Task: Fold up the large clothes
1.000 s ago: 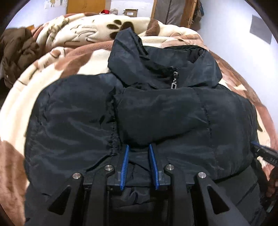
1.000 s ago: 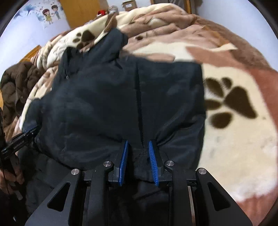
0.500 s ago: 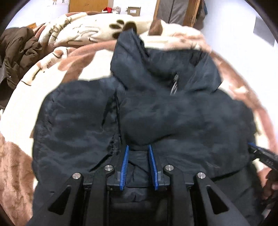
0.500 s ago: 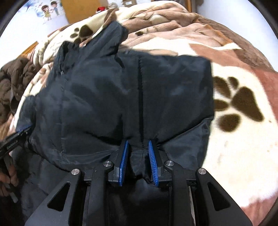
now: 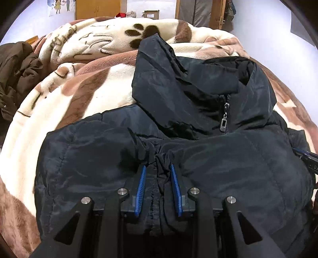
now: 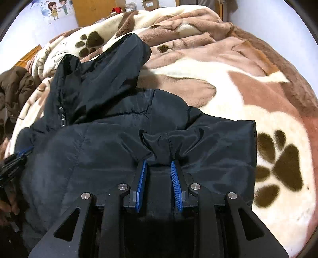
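Note:
A dark navy padded jacket [image 5: 238, 168] lies on the bed, hood [image 5: 159, 69] pointing away and zipper pull [image 5: 224, 123] showing at the collar. Its lower part is folded up over the chest. My left gripper [image 5: 158, 167] is shut on a bunched piece of the folded edge. In the right wrist view the jacket [image 6: 89, 158] fills the left half, and my right gripper [image 6: 158, 162] pinches a gathered bunch of its edge while its jaws are opening slightly. Each view shows the other gripper at its side edge: the right gripper [image 5: 306, 158] and the left gripper [image 6: 14, 164].
A cream and brown paw-print blanket [image 6: 258, 99] covers the bed around the jacket. A brown coat [image 5: 15, 75] is heaped at the bed's left side. A wooden wardrobe [image 5: 97, 8], a cardboard box and a door stand by the far wall.
Both grippers have carried the jacket's lower edge away from me toward the collar. The folded edge now lies just below the zipper pull, and more blanket shows beyond it.

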Demonstrator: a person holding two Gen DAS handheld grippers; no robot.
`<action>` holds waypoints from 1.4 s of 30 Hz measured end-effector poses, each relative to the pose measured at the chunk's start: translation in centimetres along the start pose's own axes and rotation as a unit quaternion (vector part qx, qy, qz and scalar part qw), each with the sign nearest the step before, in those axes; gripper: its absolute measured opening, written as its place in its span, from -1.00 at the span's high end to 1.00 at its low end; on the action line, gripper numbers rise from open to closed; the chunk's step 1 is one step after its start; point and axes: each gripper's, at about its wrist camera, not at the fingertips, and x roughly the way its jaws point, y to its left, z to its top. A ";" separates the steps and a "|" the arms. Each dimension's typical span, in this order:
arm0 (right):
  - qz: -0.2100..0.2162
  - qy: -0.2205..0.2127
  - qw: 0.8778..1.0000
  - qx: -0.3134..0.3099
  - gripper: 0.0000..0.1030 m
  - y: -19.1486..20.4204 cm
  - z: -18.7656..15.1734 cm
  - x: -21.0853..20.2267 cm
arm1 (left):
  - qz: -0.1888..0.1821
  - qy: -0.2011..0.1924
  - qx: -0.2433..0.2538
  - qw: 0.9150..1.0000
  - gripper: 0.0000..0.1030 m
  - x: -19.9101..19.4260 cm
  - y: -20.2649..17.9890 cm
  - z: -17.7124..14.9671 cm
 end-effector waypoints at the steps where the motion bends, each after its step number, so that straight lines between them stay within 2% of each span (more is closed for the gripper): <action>1: -0.001 -0.002 1.000 0.001 0.49 0.1 -0.2 0.0 | 0.000 0.000 0.000 1.000 0.46 0.1 0.0 -0.1; 5: -0.003 0.007 1.000 0.007 0.49 0.0 0.3 -0.8 | -0.001 0.013 -0.004 1.000 0.47 -0.5 0.3 0.7; 8: -0.007 -0.005 1.000 0.014 0.49 0.2 0.4 -3.7 | 0.004 0.014 -0.005 1.000 0.47 -2.9 0.2 0.9; 10: 0.005 -0.016 1.000 0.022 0.48 0.4 -0.2 -5.7 | -0.001 0.008 -0.010 1.000 0.47 -4.9 0.3 0.7; 13: 0.018 -0.037 0.999 0.021 0.44 1.4 -1.8 -9.0 | -0.012 -0.006 -0.020 1.000 0.47 -8.5 0.3 -0.5; 17: 0.032 -0.063 0.997 0.026 0.34 3.1 -4.3 -13.2 | -0.034 -0.013 -0.039 0.999 0.34 -12.9 0.0 -2.7; 21: 0.045 -0.082 0.995 0.023 0.31 5.3 -5.9 -16.4 | -0.051 -0.017 -0.031 0.998 0.28 -16.7 -1.3 -4.7; 24: 0.052 -0.091 0.994 0.014 0.16 7.0 -6.4 -18.2 | -0.061 -0.024 -0.020 0.998 0.18 -18.9 -2.2 -5.3; 31: 0.086 -0.109 0.989 0.046 0.14 9.0 -5.8 -21.6 | -0.079 -0.052 -0.011 0.995 0.10 -23.5 -3.3 -4.4; 36: 0.081 -0.129 0.988 0.021 0.14 10.5 -5.2 -23.6 | -0.083 -0.076 -0.009 0.994 -0.01 -25.9 -3.2 -3.3; 42: 0.077 -0.134 0.988 -0.008 0.13 10.6 -3.0 -23.8 | -0.087 -0.080 -0.015 0.993 -0.11 -25.7 -2.7 -1.4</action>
